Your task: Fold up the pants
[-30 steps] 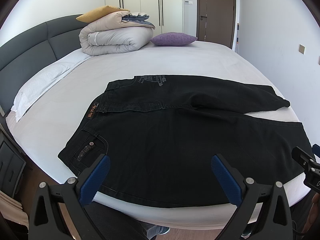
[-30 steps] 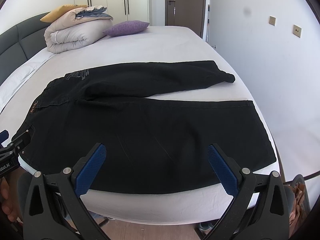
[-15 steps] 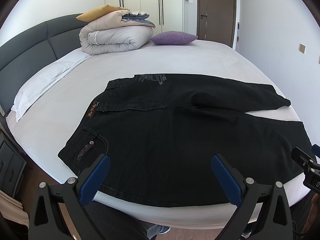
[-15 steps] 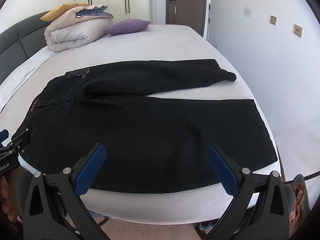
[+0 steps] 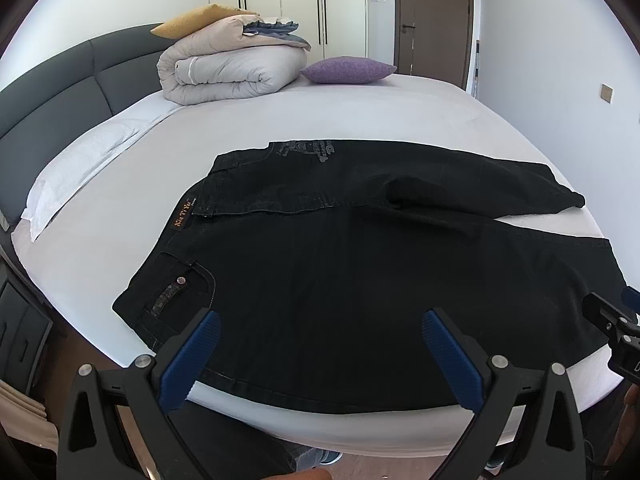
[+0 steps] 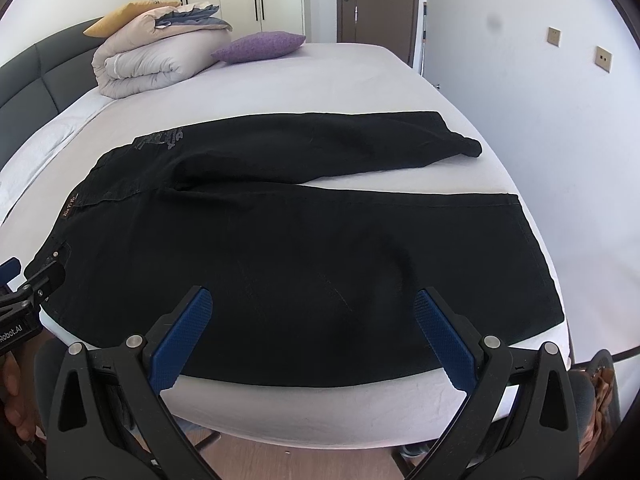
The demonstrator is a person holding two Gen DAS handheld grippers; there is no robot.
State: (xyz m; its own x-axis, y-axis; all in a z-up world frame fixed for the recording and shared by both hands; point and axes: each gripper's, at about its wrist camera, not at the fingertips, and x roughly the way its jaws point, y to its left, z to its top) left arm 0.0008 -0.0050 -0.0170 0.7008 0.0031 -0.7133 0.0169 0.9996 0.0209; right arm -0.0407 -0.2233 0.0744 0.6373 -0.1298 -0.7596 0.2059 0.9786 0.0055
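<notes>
None of the folding looks done yet: the pants [image 5: 360, 272] lie spread flat on the bed [image 5: 360, 112], both legs apart, waistband to my left and hems to my right. Starting at the left, my left claw [image 5: 320, 344] hangs just short of the near edge by the waistband pocket [image 5: 176, 292], jaws spread wide, gripping nothing. That waist corner sits close to the mattress edge, so there is little sheet to spare on that side. Moving along, the near leg runs right by the front edge of the bed, and the far leg angles away from it, leaving a wedge of bare sheet between them. My right claw [image 6: 312, 328] hovers over the near leg's lower half, also gaping wide and empty. At the far right, the near hem [image 6: 536, 256] stops just short of the bed's corner, with the wall [image 6: 540, 120] close beyond. Behind the pants there is plenty of open sheet, the rolled duvet [image 5: 232, 68] and purple cushion [image 5: 348, 70] well apart. My guess: bring one leg over the other first.
</notes>
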